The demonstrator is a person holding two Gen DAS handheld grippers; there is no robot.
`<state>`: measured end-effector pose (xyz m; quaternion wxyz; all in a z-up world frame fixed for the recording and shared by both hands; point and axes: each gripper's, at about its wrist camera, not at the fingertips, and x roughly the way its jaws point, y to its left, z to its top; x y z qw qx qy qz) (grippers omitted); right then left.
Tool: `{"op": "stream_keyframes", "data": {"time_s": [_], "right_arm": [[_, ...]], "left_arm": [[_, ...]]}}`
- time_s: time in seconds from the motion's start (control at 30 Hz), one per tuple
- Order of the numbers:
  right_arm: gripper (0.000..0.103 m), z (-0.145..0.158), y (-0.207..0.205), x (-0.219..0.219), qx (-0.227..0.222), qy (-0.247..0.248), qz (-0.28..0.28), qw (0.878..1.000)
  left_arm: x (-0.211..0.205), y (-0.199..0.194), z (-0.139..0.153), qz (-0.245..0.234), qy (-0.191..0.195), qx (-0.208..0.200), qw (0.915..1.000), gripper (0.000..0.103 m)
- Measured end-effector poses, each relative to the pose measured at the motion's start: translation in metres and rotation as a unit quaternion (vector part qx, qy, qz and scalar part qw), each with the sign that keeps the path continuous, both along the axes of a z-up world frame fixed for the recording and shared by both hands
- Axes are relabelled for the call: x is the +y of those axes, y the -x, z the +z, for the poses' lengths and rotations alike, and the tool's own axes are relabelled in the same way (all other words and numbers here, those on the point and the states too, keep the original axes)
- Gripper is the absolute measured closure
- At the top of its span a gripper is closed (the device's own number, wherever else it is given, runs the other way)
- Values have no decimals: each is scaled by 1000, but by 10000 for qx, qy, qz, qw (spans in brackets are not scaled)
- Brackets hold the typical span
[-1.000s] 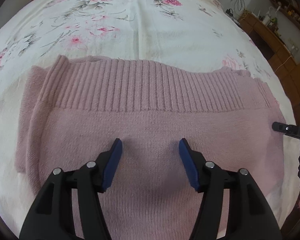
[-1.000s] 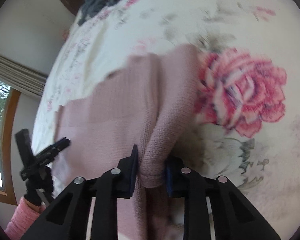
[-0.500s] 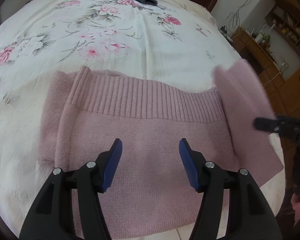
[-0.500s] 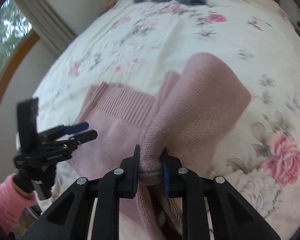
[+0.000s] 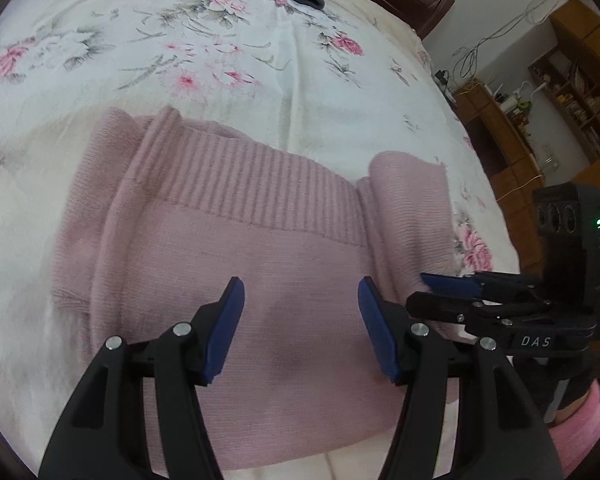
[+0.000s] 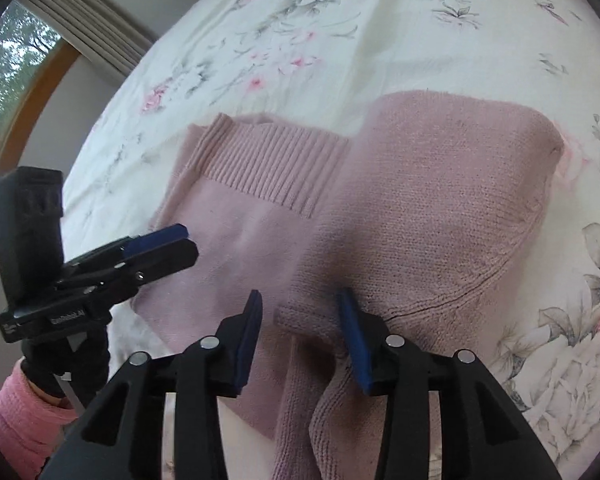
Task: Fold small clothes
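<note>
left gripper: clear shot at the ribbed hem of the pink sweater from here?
Probably yes. The left gripper is open above the flat sweater body, and the ribbed hem lies straight ahead with nothing on it; the right gripper sits off to the side.

You are facing a bed (image 5: 260, 60) wearing a floral sheet | wooden shelving (image 5: 572, 80) standing right | daylight coming through a wood-framed window (image 6: 8, 80), curtain (image 6: 88, 36) hanging beside.
</note>
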<state>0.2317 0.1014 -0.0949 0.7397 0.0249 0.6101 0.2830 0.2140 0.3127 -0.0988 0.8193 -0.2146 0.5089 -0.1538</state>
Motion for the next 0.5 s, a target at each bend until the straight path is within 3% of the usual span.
{"op": "stream_keyframes", "data": {"time_s": [0.2, 0.37, 0.5], "right_arm": [[62, 27, 5, -31, -7, -551, -259, 9981], [62, 43, 10, -69, -249, -487, -566, 9969], [61, 38, 16, -105, -270, -465, -851, 9949]], "left_arm": [[-19, -8, 0, -95, 612, 132, 9980, 44], [-46, -17, -8, -263, 973, 330, 9944, 44], [-66, -27, -22, -330, 1216, 574, 9904, 44]]}}
